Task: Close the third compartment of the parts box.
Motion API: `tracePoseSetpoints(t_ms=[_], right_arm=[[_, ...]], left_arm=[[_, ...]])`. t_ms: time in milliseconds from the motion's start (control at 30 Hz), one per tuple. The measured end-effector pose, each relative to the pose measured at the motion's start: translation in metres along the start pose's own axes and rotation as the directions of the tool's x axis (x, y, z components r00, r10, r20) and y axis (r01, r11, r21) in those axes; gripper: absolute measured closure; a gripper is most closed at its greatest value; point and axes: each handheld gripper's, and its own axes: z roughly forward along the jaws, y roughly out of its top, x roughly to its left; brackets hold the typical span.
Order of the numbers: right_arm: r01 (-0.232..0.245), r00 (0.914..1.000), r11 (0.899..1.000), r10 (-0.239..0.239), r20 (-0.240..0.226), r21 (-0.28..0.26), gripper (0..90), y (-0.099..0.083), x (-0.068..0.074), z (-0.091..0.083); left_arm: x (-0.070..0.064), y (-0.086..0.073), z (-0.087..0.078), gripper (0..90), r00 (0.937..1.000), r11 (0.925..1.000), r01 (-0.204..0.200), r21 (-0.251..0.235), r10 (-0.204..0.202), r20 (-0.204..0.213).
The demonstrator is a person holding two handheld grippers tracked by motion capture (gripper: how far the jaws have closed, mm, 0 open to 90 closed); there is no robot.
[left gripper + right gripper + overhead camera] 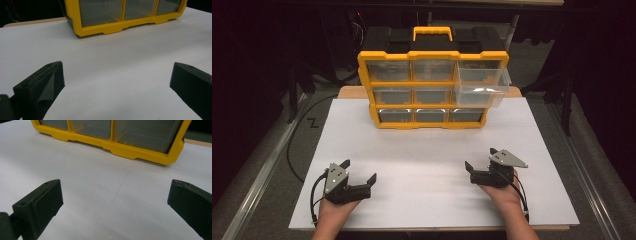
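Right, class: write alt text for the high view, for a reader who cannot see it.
A yellow drawer cabinet stands at the far edge of a white table, its top right clear drawer pulled out. Near the front edge, a person's two hands each hold an open black gripper, the left gripper and right gripper, both empty.

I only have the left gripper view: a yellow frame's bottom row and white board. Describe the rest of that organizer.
Observer: The organizer has three rows of three clear drawers. The top right drawer is pulled out toward you.
Operator: Report the right gripper.
Observer: The right gripper is over the near part of the white board, jaws open, holding nothing, well short of the organizer.
Operator: Now the top of the box.
Observer: A yellow handle sits on its black top.
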Motion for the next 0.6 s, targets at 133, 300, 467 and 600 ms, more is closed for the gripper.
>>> tracePoseSetpoints(t_ms=[133, 300, 467, 600], right_arm=[[0.004, 1.0000, 1.000, -0.004, -0.004, 0.001, 2.8, -0.0001, 0.0001, -0.0006], [0.009, 0.9999, 1.000, -0.009, -0.007, -0.008, 7.7, -0.0004, 0.0004, -0.0021], [0.007, 0.9999, 1.000, -0.008, -0.012, -0.020, 16.4, -0.0001, 0.0001, -0.0023], [0.004, 0.9999, 1.000, -0.004, -0.010, -0.020, 19.3, -0.0002, -0.0001, -0.0020]], left_arm=[[0.0003, 0.0005, -0.0006, 0.3, 1.0000, 1.0000, 0.007, -0.007, -0.007, 0.001], [0.0001, 0.0007, -0.0012, 0.7, 1.0000, 0.9999, 0.007, -0.011, -0.007, 0.007], [-0.0001, 0.0010, -0.0006, 0.7, 0.9999, 0.9998, 0.005, -0.018, -0.005, 0.011], [-0.0002, 0.0014, -0.0006, 0.7, 0.9999, 0.9998, 0.001, -0.018, -0.001, 0.012]])
